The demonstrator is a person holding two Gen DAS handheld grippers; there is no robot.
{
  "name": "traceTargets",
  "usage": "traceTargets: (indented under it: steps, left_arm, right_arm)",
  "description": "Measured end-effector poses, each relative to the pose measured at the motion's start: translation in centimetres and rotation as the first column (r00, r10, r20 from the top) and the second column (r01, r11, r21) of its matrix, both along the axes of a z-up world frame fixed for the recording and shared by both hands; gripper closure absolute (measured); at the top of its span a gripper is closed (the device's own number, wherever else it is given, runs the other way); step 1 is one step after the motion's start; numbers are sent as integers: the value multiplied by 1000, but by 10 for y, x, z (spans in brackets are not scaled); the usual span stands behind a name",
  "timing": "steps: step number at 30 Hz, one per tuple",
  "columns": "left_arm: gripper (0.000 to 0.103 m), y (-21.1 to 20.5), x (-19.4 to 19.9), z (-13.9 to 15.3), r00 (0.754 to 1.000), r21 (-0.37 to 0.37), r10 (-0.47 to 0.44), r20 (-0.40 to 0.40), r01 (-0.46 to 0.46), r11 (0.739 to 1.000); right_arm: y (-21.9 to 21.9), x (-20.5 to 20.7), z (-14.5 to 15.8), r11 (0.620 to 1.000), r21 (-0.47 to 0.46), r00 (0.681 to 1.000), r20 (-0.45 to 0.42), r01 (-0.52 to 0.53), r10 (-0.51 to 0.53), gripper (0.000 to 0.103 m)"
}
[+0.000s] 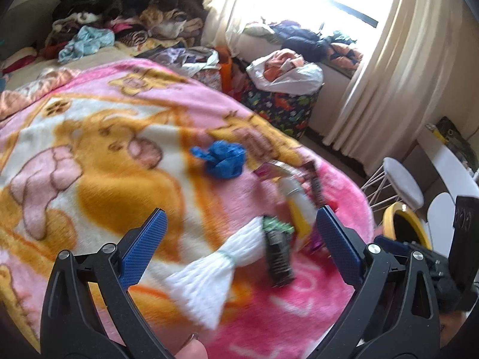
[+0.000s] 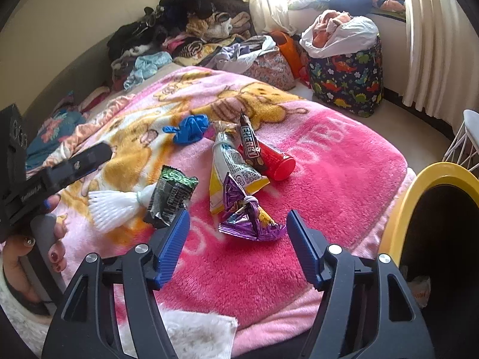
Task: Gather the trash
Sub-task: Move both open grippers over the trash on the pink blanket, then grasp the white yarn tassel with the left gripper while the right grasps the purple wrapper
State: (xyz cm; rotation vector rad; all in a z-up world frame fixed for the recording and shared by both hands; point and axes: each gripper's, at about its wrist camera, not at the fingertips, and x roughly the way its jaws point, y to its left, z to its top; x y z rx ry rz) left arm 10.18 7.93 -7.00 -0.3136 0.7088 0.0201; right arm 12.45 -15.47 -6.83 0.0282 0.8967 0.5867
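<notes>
Trash lies on a pink blanket (image 2: 329,164) on the bed: a purple foil wrapper (image 2: 248,218), a black-green wrapper (image 2: 169,200), a white foam net (image 2: 115,206), a white-yellow packet (image 2: 230,167), a brown Energy bar wrapper (image 2: 250,145), a red tube (image 2: 277,161) and a crumpled blue glove (image 2: 190,128). My right gripper (image 2: 238,239) is open, just in front of the purple wrapper. My left gripper (image 1: 239,239) is open above the foam net (image 1: 221,266) and the black-green wrapper (image 1: 277,251). The blue glove (image 1: 221,161) lies further off.
A yellow-rimmed black bin (image 2: 431,203) stands at the bed's right corner; it also shows in the left wrist view (image 1: 407,227). A dinosaur-print basket (image 2: 347,80) with a white bag, a clothes pile (image 2: 179,24), curtains (image 2: 434,45) and a white stool (image 1: 401,182) surround the bed.
</notes>
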Motion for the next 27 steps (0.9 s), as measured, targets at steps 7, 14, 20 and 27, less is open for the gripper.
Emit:
traceTargets:
  steps: [7, 14, 20, 27]
  left_arm:
    - [21, 23, -10, -26, 996, -53, 4, -86, -9, 999]
    - [33, 33, -15, -41, 991, -127, -23, -133, 6, 992]
    - [43, 29, -17, -50, 986, -152, -52, -157, 28, 988]
    - [76, 18, -14, -50, 985, -131, -81, -152, 61, 989]
  right_arm:
    - [9, 15, -16, 999, -41, 999, -35, -10, 9, 38]
    - [22, 28, -31, 996, -89, 998, -55, -30, 25, 38]
    - [33, 33, -46, 991, -115, 993, -102, -69, 58, 54]
    - [27, 20, -44, 995, -75, 993, -105, -62, 54, 60]
